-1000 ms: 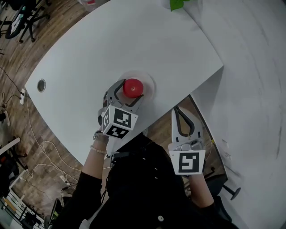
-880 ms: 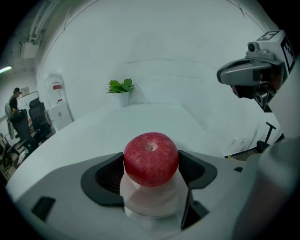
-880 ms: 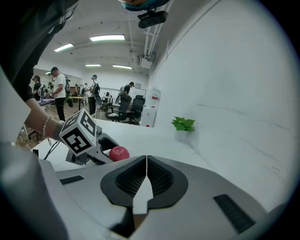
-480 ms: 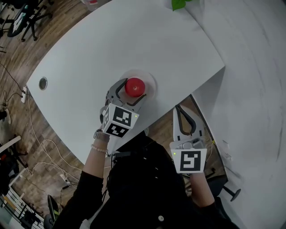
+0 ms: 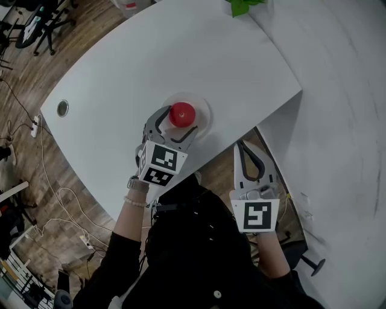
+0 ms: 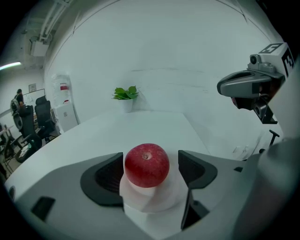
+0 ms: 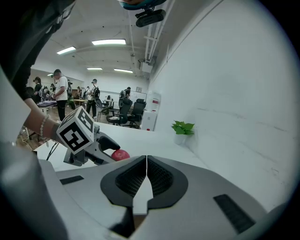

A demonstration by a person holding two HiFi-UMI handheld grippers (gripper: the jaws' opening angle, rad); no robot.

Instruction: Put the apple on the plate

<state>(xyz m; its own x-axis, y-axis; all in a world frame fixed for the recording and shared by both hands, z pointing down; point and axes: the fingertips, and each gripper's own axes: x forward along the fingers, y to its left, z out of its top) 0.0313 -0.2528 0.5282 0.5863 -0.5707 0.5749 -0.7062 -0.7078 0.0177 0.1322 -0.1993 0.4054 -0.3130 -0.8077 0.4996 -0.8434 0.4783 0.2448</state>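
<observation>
On the plate (image 6: 151, 202), the apple (image 6: 146, 165) between the left gripper's (image 6: 151, 164) wide fingers (image 6: 104, 180); right gripper's (image 7: 146, 177) fingers (image 7: 163, 180) together.

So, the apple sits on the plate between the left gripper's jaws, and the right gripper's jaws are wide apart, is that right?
Not quite: the right gripper's jaws are together with nothing between them, as the right gripper view shows. The rest holds: the apple sits on the plate between the left gripper's jaws.

One apple (image 5: 182, 113), one plate (image 5: 204, 119), two grippers (image 5: 180, 120) (image 5: 240, 146), one plant (image 5: 241, 6), one table (image 5: 120, 72).
</observation>
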